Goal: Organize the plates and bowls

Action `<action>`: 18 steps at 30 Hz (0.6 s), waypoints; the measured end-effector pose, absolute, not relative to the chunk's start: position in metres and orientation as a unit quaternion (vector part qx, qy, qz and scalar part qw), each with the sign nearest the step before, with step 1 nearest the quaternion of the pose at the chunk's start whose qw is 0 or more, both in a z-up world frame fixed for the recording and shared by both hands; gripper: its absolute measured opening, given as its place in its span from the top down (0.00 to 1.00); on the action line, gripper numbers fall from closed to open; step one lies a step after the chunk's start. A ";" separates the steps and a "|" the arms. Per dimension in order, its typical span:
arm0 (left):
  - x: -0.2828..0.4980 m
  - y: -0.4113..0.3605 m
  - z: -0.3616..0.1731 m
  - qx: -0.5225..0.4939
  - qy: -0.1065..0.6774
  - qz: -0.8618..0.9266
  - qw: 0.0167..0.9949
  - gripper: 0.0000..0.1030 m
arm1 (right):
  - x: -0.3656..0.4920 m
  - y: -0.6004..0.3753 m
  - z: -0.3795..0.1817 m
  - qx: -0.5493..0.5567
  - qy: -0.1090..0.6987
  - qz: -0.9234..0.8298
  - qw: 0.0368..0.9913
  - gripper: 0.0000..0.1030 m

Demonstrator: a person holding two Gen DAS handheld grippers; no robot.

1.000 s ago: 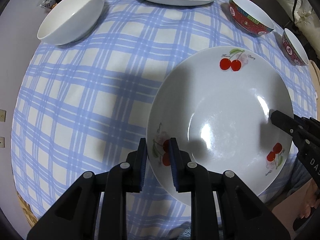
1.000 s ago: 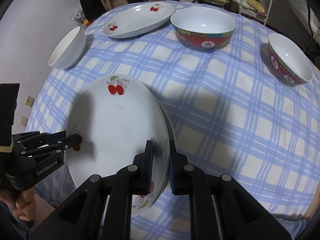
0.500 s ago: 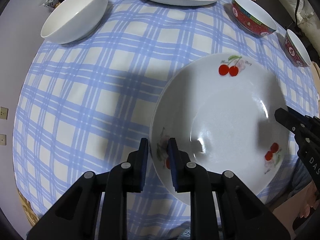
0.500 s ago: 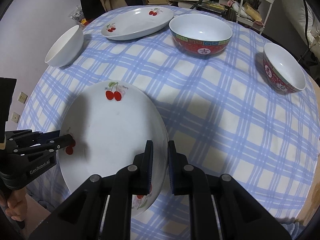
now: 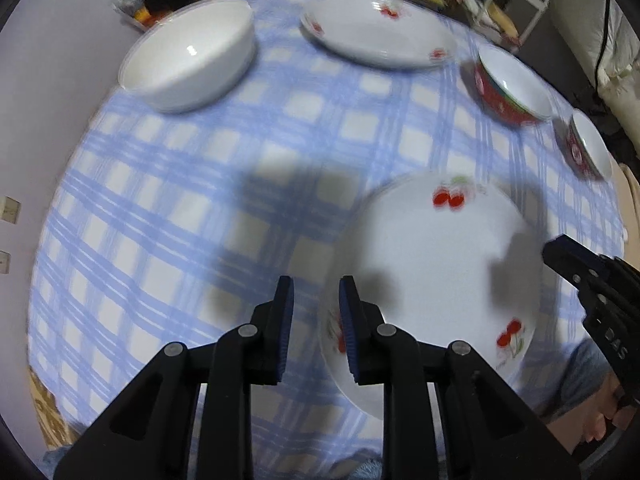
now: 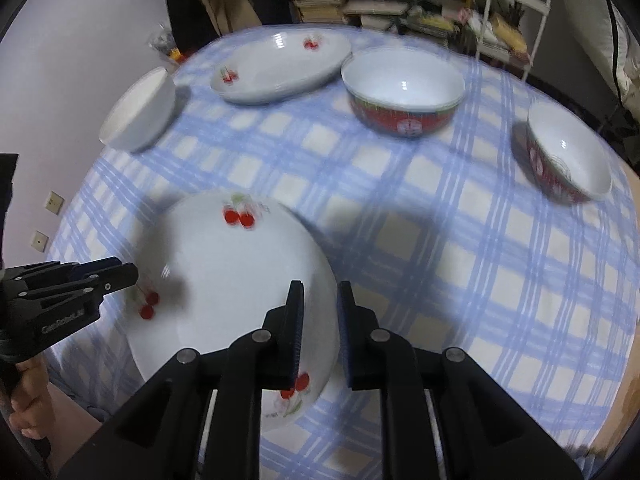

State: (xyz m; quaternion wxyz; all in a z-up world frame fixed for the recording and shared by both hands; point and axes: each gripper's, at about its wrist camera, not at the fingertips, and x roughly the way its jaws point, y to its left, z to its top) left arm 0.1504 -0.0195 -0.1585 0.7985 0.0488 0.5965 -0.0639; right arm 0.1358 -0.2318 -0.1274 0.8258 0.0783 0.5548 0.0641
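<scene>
A white cherry plate (image 5: 440,272) (image 6: 232,280) lies on the blue checked tablecloth (image 5: 200,200) near the front edge. My left gripper (image 5: 316,320) hangs over its left rim with the jaws opening. The rim shows in the gap, and the pads (image 5: 285,320) stand off it. My right gripper (image 6: 320,320) straddles the plate's right rim, its jaws opening too, with a gap on both sides. Each gripper appears in the other's view: the right gripper (image 5: 560,252), the left gripper (image 6: 120,276).
A plain white bowl (image 5: 188,60) (image 6: 140,116) sits at the back left, and a second cherry plate (image 5: 376,36) (image 6: 280,68) beside it. A large red bowl (image 6: 404,96) and a smaller red bowl (image 6: 568,156) stand to the right. Shelves and a white rack (image 6: 516,20) stand behind the table.
Both pairs of jaws have widened and let go of the plate's rim. The left gripper has risen, so the table looks farther away.
</scene>
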 end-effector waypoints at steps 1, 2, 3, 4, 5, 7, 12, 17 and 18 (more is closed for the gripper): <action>0.154 -0.018 -0.152 0.045 0.588 -0.055 0.806 0.71 | 0.137 -0.232 -0.123 0.077 0.548 0.067 0.830 0.77; 0.163 -0.015 -0.148 0.041 0.583 -0.048 0.810 0.63 | 0.140 -0.232 -0.118 0.073 0.541 0.070 0.835 0.66; 0.167 -0.011 -0.143 0.037 0.579 -0.044 0.814 0.61 | 0.145 -0.231 -0.111 0.067 0.530 0.069 0.843 0.52; 0.172 -0.012 -0.137 0.036 0.572 -0.041 0.818 0.58 | 0.149 -0.231 -0.106 0.063 0.522 0.067 0.848 0.45; 0.175 -0.006 -0.133 0.041 0.568 -0.038 0.821 0.58 | 0.155 -0.231 -0.100 0.058 0.511 0.068 0.855 0.40; 0.182 -0.004 -0.122 0.051 0.549 -0.023 0.834 0.50 | 0.167 -0.230 -0.092 0.050 0.501 0.077 0.861 0.35; 0.215 -0.006 -0.103 0.061 0.517 -0.017 0.853 0.27 | 0.207 -0.229 -0.084 0.035 0.485 0.090 0.869 0.03; 0.253 -0.023 -0.108 0.087 0.514 -0.013 0.853 0.27 | 0.247 -0.230 -0.083 0.035 0.478 0.099 0.872 0.00; 0.258 -0.025 -0.109 0.087 0.517 -0.017 0.852 0.27 | 0.259 -0.232 -0.083 0.035 0.477 0.098 0.873 0.00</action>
